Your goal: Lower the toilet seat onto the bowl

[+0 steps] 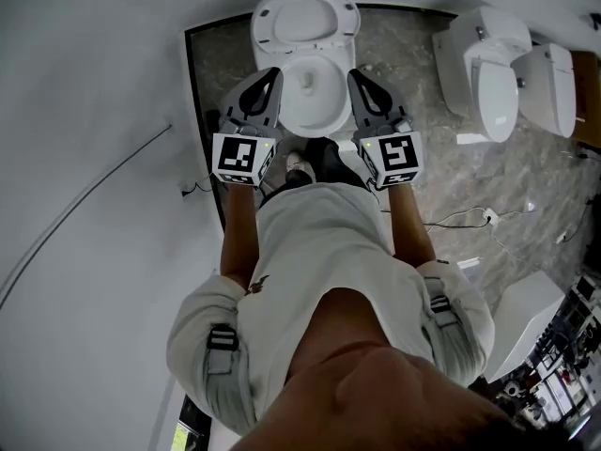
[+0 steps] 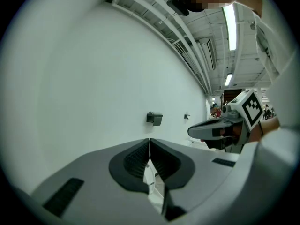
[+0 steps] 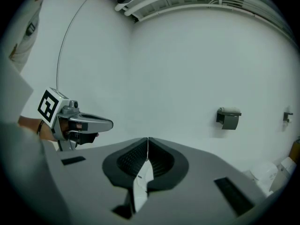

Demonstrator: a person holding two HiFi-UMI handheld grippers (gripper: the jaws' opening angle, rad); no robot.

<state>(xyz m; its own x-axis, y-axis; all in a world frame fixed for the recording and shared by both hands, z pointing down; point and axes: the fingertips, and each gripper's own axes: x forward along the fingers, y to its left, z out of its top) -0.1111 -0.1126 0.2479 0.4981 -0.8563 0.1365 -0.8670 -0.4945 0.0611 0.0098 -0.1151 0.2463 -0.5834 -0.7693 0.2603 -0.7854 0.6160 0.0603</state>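
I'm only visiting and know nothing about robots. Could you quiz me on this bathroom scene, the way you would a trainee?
1. True or false: the white oval toilet seat already lies flat on the white ceramic bowl.
2. The left claw and right claw are: A) both open, B) both shut, C) one open and one shut.
3. Fill in: in the head view, the other white toilets stand on the picture's ____ side.
Key: 1 false, it stands raised; 2 B; 3 right.

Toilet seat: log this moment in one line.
white plastic toilet seat: raised | white ceramic bowl: uncovered | left gripper: shut, empty | right gripper: shut, empty
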